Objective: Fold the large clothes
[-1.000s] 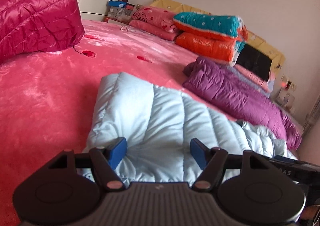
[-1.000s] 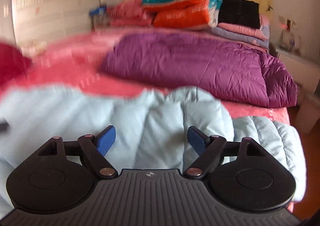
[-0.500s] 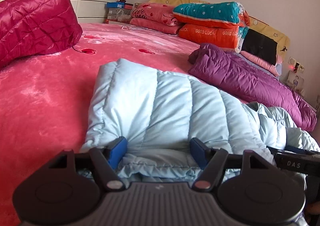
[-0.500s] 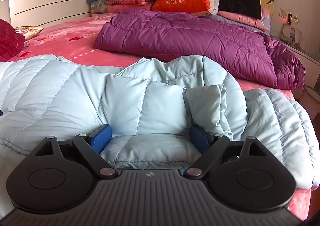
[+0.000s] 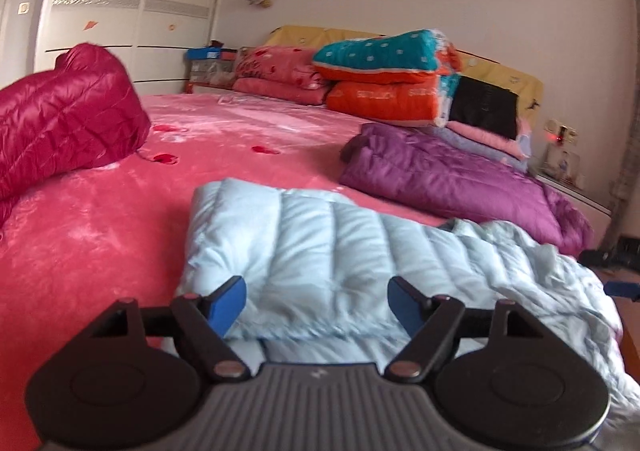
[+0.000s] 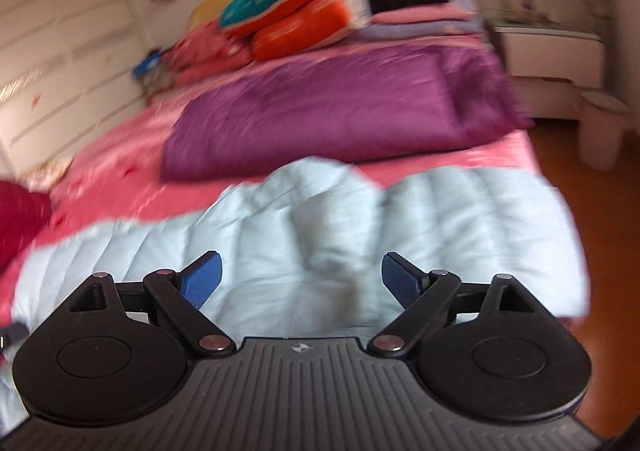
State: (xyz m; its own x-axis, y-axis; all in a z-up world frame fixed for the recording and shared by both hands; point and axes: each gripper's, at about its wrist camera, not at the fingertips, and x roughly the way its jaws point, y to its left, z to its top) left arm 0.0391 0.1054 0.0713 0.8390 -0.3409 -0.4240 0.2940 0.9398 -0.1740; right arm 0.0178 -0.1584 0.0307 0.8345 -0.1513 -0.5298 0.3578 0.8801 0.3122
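Note:
A pale blue quilted down jacket (image 5: 320,251) lies partly folded on the pink bed, its folded edge nearest me. My left gripper (image 5: 316,301) hovers just over that near edge, its jaws opening, blue pads apart and not pressing the fabric. In the right wrist view the same jacket (image 6: 360,219) spreads across the bed's near right corner. My right gripper (image 6: 300,279) is open above it with nothing pinched between its pads. This view is blurred by motion.
A purple down jacket (image 5: 448,175) lies folded behind the blue one. A crimson jacket (image 5: 60,123) is heaped at the left. Stacked quilts and pillows (image 5: 384,83) stand at the headboard. A white nightstand (image 6: 548,47) and wooden floor (image 6: 600,211) lie to the right.
Both grippers have drawn back from the blue jacket and lifted slightly; the folded edge that sat between each pair of pads now lies free. The right view has rolled and blurred.

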